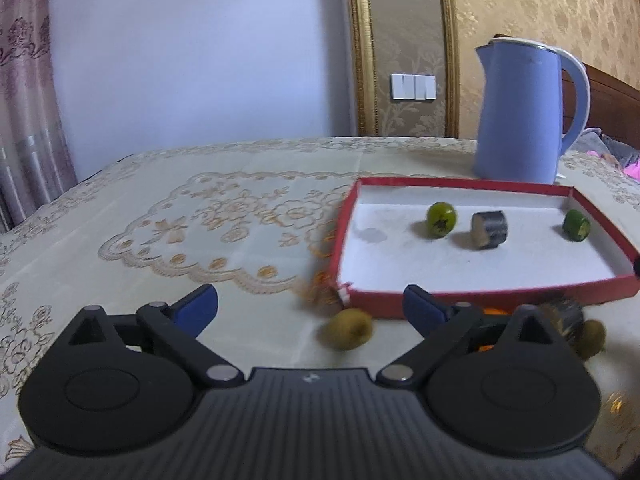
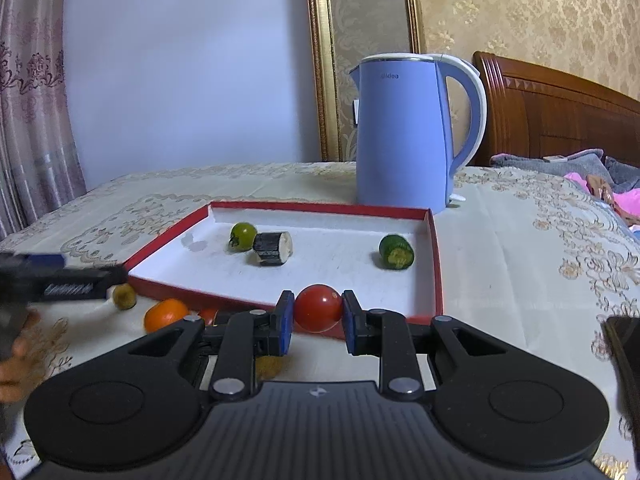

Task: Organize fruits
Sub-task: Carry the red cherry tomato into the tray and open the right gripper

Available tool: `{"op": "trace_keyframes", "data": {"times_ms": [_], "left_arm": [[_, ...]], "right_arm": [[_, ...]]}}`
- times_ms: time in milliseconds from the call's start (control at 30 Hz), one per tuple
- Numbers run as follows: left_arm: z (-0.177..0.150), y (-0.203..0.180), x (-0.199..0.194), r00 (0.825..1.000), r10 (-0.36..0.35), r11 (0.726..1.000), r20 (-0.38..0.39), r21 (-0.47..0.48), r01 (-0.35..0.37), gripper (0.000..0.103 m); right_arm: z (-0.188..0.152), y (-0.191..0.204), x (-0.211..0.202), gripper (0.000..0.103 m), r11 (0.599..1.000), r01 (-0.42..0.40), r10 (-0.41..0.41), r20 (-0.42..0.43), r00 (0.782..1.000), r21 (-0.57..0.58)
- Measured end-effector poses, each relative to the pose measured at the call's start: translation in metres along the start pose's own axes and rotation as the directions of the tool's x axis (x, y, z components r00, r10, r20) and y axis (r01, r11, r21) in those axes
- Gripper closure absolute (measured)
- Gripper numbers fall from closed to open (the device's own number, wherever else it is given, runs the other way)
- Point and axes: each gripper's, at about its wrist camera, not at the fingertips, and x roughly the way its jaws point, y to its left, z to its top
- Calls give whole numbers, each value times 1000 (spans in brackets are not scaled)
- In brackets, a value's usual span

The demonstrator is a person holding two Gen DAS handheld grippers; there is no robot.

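Round glossy tomato, flat red-rimmed box

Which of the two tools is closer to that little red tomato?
Right. The right tool is shut on the red tomato at the red tray's near edge. The left tool is open, off to the tray's left.

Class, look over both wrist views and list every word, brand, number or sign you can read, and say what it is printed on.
"Midea": faint brand name near the top of the blue kettle, readable only in the right wrist view.
A small pale emblem on each gripper body, too small to read.
Nothing legible on the red tray, the tablecloth or the wall switch.
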Motion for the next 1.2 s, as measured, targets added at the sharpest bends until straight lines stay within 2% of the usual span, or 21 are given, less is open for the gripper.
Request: {"op": "trace_keyframes", "data": {"times_ms": [233,467,700,800,833,867,967,1100,1200], "left_arm": [[-16,19,6,1000,19,1000,-21,-16,-19,3],[-20,24,3,999,-41,998,-3,-54,41,3],[-19,27,6,999,-49,996,-9,-77,48,3],[-19,27,8,998,-64,995,-22,-75,62,3],[-19,27,8,997,-68,995,-23,-70,66,3],[-19,26,8,998,-67,996,-21,-66,65,3],[-20,23,7,998,-69,997,-14,-44,68,3],[-20,20,9,997,-70,997,-22,-22,70,4],[-18,19,13,994,-92,996,-53,-12,91,9]], "right_arm": [[24,-6,42,79,998,41,-43,-42,998,-50],[51,-23,98,79,996,81,-84,-99,992,-35],[60,-24,145,78,991,130,-135,-179,975,-36],[61,-18,140,62,989,141,-148,-164,975,-55],[61,-17,136,46,988,144,-151,-148,977,-56],[61,-15,130,36,986,155,-162,-124,979,-64],[60,-14,110,36,982,172,-178,-70,982,-78],[53,-16,66,36,989,140,-141,-10,990,-37],[35,-12,27,36,994,108,-107,37,994,-28]]}}
